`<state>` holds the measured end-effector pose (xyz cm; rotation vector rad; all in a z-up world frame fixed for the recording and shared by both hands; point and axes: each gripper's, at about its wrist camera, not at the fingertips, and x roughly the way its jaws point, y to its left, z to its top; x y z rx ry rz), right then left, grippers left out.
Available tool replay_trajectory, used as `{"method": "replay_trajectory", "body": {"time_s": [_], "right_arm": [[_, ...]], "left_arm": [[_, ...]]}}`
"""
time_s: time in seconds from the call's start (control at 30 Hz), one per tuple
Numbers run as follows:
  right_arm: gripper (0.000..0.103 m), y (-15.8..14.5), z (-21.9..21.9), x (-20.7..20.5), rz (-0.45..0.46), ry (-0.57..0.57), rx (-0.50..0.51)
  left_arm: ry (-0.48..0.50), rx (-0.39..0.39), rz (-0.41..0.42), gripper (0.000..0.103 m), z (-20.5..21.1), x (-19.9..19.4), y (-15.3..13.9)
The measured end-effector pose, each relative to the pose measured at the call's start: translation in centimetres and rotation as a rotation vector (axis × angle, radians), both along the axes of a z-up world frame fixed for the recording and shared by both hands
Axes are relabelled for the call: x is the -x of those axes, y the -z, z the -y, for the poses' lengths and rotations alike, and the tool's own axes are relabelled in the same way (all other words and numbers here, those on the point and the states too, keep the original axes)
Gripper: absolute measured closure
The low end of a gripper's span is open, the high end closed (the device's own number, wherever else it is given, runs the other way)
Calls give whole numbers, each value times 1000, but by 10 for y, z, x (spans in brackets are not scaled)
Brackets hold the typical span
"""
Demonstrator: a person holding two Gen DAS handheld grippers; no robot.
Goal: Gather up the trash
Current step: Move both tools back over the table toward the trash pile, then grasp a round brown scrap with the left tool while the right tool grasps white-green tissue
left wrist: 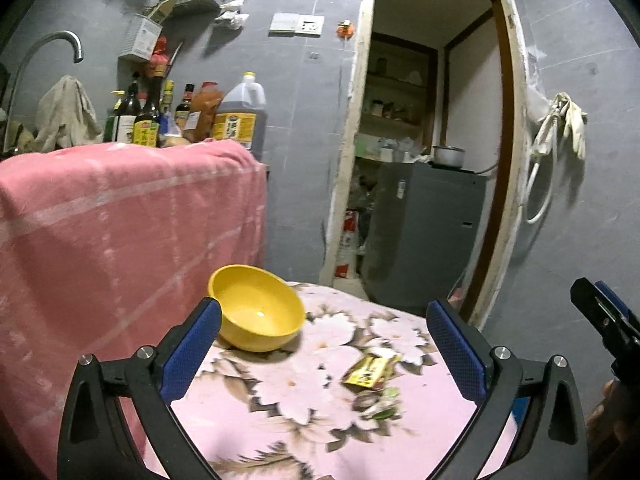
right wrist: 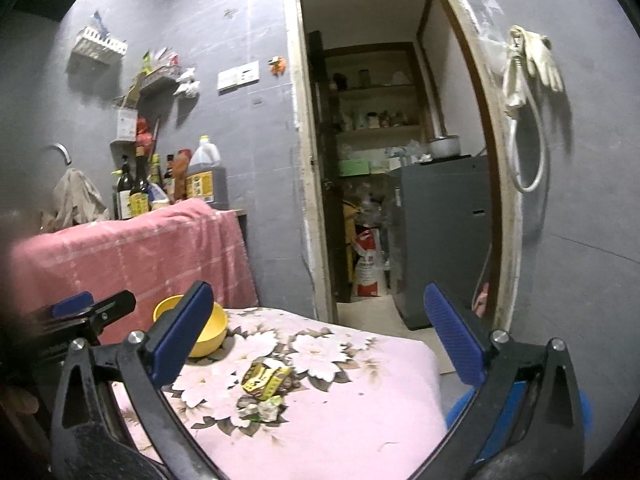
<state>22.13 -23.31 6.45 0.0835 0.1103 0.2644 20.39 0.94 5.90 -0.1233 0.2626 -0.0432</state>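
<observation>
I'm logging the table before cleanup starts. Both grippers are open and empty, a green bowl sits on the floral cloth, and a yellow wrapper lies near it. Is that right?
One detail is off: the bowl is yellow, not green, as the left wrist view shows. The rest stands: the left gripper and right gripper are open and empty, the bowl sits on the floral cloth, and the yellow wrapper lies near it.

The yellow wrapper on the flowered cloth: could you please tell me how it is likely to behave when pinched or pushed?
The yellow wrapper looks crumpled and thin, so it is probably floppy and very light. Pushed, it would likely slide or bunch the soft flowered cloth rather than roll. Being creased and lying flat, it may slip from a shallow pinch.
</observation>
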Motion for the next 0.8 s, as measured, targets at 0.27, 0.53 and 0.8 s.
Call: {"method": "replay_trajectory", "body": {"time_s": [0.27,0.53,0.8], "right_arm": [[1,28,-29,-26,-69,-56,55],[1,65,-49,-59,-209,-111,115],[1,100,-63,-92,-399,-173,176]], "left_arm": [[-30,-25,-50,3,-21,-14,26],[-41,-46,-135,3,-31,-36,51],[-42,-52,-227,3,-35,-56,76]]}}
